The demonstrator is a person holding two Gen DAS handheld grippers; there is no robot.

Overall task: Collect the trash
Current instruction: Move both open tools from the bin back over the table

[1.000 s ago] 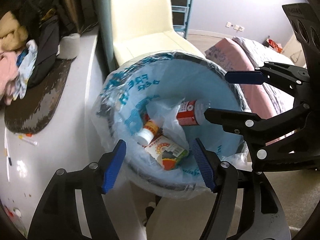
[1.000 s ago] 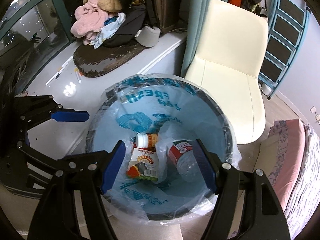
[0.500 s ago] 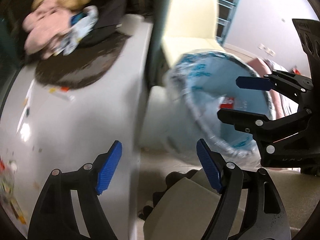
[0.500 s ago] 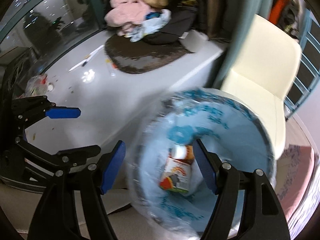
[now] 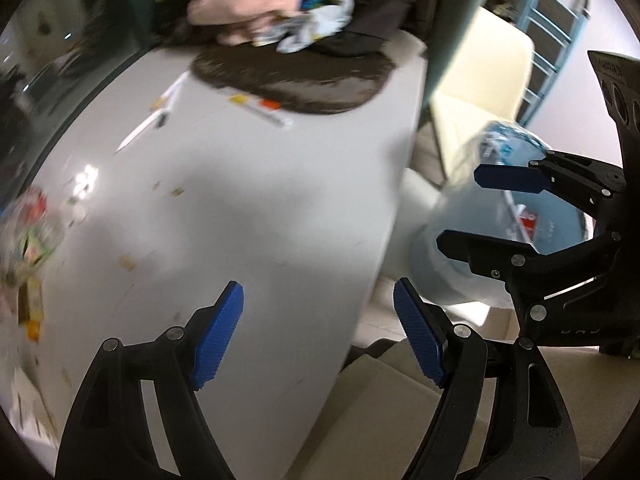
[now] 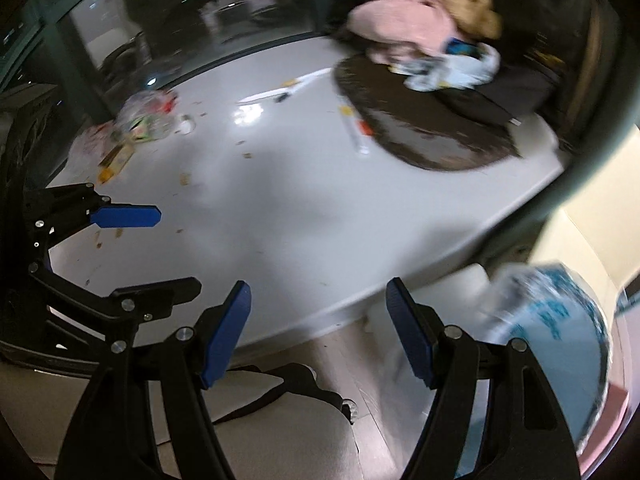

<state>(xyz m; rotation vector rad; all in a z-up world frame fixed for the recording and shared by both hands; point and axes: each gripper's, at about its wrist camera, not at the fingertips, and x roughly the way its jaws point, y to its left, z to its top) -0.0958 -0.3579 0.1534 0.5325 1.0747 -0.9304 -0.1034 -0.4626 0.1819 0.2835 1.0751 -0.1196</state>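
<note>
A trash bin lined with a blue-printed plastic bag point(image 5: 492, 216) stands beside the white table point(image 5: 248, 208), at the right; it also shows in the right wrist view point(image 6: 560, 344). Loose trash, a clear plastic wrapper with colourful packaging point(image 6: 148, 118) and a small yellow box point(image 6: 116, 158), lies at the table's far left; it is blurred in the left wrist view point(image 5: 32, 236). My left gripper point(image 5: 318, 336) is open and empty over the table's near edge. My right gripper point(image 6: 318, 334) is open and empty over the table edge and floor.
A dark brown oval mat point(image 6: 424, 132) with a pile of pink and beige clothes point(image 6: 416, 32) lies at the table's far end. Pens and a marker point(image 6: 356, 128) lie near it. A cream chair point(image 5: 480, 92) stands behind the bin. Crumbs dot the table.
Both grippers swung left, away from above the bin and over the white table. The bin slid to the right edge of both views; the table trash came into sight.
</note>
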